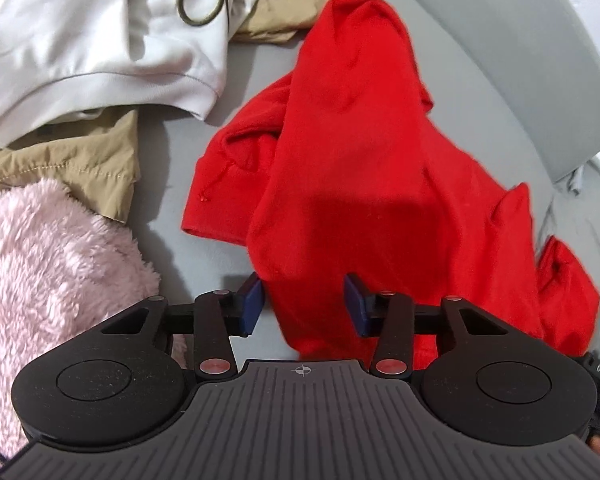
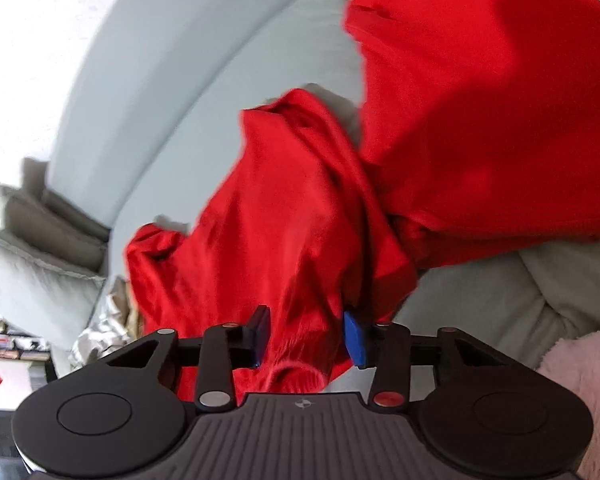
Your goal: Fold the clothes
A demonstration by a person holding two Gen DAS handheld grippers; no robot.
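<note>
A red garment (image 1: 352, 152) lies crumpled on a grey sofa seat (image 1: 236, 80). My left gripper (image 1: 305, 304) is open, its blue pads (image 1: 254, 300) either side of the garment's near edge; red cloth lies between the jaws. In the right wrist view the same red garment (image 2: 300, 220) hangs bunched and lifted, blurred. My right gripper (image 2: 306, 338) is open with a fold of red cloth between its blue pads (image 2: 354, 340); the pads stand apart and I cannot tell if they touch the cloth.
A white garment with olive trim (image 1: 100, 32) and a tan garment (image 1: 68, 160) lie at the left. A pink fluffy item (image 1: 52, 272) is at the near left and shows in the right wrist view (image 2: 580, 368). Grey cushions (image 2: 48, 240) stand at the sofa's end.
</note>
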